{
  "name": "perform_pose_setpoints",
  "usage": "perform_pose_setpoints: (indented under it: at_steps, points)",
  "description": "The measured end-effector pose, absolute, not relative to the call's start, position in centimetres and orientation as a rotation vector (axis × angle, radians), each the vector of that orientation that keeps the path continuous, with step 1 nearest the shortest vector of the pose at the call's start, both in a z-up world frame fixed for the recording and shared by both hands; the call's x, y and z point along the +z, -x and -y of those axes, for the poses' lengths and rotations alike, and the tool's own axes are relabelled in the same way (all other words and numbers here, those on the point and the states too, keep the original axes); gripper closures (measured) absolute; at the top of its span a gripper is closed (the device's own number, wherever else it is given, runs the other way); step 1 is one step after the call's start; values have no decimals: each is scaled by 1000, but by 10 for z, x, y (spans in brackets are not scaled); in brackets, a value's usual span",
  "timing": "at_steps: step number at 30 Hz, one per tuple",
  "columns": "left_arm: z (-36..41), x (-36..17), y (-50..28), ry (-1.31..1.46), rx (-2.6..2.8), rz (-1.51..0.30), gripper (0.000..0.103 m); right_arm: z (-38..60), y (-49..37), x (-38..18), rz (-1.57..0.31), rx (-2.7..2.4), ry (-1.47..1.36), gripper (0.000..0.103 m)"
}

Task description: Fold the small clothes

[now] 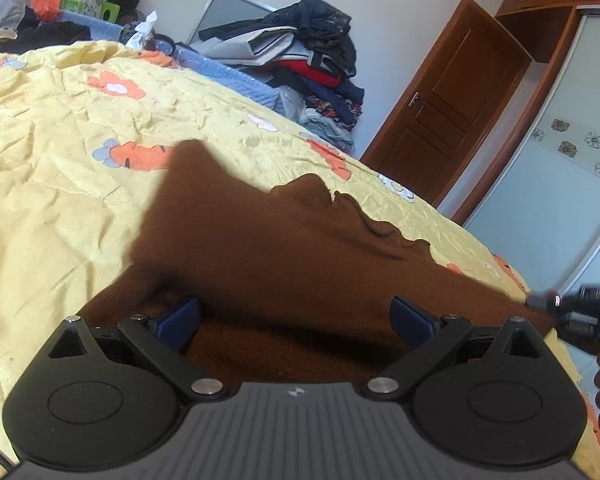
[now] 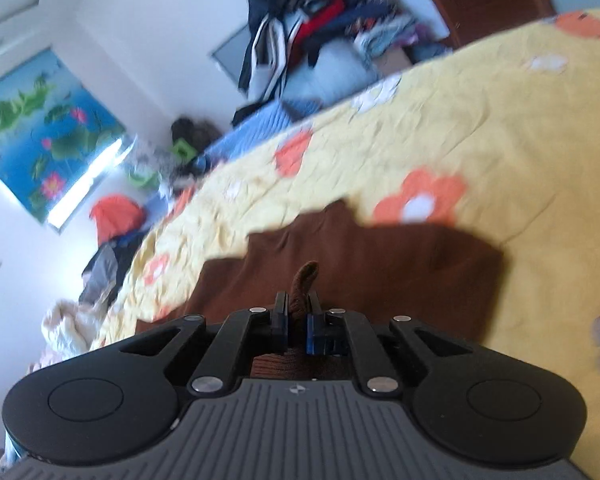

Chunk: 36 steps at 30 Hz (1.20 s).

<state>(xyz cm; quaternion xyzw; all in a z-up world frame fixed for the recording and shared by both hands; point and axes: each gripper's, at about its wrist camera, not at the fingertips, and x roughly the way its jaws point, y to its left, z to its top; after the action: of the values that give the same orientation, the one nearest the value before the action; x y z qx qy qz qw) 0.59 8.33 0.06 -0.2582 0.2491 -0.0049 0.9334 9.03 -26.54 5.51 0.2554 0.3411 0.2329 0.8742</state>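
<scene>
Early in the fold: brown garment [image 1: 284, 248] mostly spread on yellow floral bedspread [image 1: 60, 128], lower centre of frame. Right tool [image 2: 298, 322] pinched tight on a cloth ridge; left tool [image 1: 296, 316] wide, empty. Far hem wavy, unaligned. Open bedspread beyond, upper left.

Light: bright daylight, soft, no hard shadows | Source: glare strip beside the wall picture [image 2: 48, 136], far left in right wrist view | Blur: right wrist view smeared throughout; left wrist view sharp except brown cloth [image 1: 284, 240] edge, blurred | Distortion: fisheye, door [image 1: 448, 92] bowed, dark corners
</scene>
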Motion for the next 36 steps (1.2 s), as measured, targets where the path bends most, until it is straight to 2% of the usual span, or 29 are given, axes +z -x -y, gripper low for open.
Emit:
perform_pose_setpoints:
  at_steps: [6,9,11,12,14,17,19,20,21,22,24,26,27,29,32,36]
  points:
    - [-85,4,-3,538,-3,-502,1,305,-94,8,-832,324,-537,88]
    - [-102,24,4,603,3,-464,1,306,-89,3,-800,339,-599,68]
    - [-126,40,7,695,15,-377,1,313,-86,11,-753,334,-650,24]
    - [-137,47,2,708,47,-359,1,316,-83,19,-708,312,-644,19]
    - [-156,55,-24,670,132,-398,1,316,-80,35,-625,281,-595,21]
    - [-172,38,-89,589,135,-642,2,306,-84,47,-589,328,-578,21]
    - [-174,21,-120,585,90,-762,11,287,-89,47,-616,397,-537,21]
    - [-169,25,-124,523,106,-732,21,275,-93,43,-638,421,-497,21]
    - [-164,28,-129,469,96,-730,72,264,-95,39,-663,436,-456,21]
    - [-159,32,-134,434,83,-742,90,253,-98,32,-693,439,-415,21]
    - [-150,46,-122,378,159,-630,91,245,-99,17,-730,430,-375,20]
    - [-133,60,-100,244,199,-466,91,242,-91,11,-672,436,-339,18]
    - [-125,60,-96,160,225,-423,98,242,-88,10,-654,444,-337,17]
    - [-114,40,-107,-8,291,-475,99,242,-79,4,-606,457,-323,13]
    - [-134,18,-118,45,317,-634,98,233,-75,3,-584,451,-262,10]
    - [-149,44,-100,116,400,-549,95,233,-77,4,-586,456,-264,8]
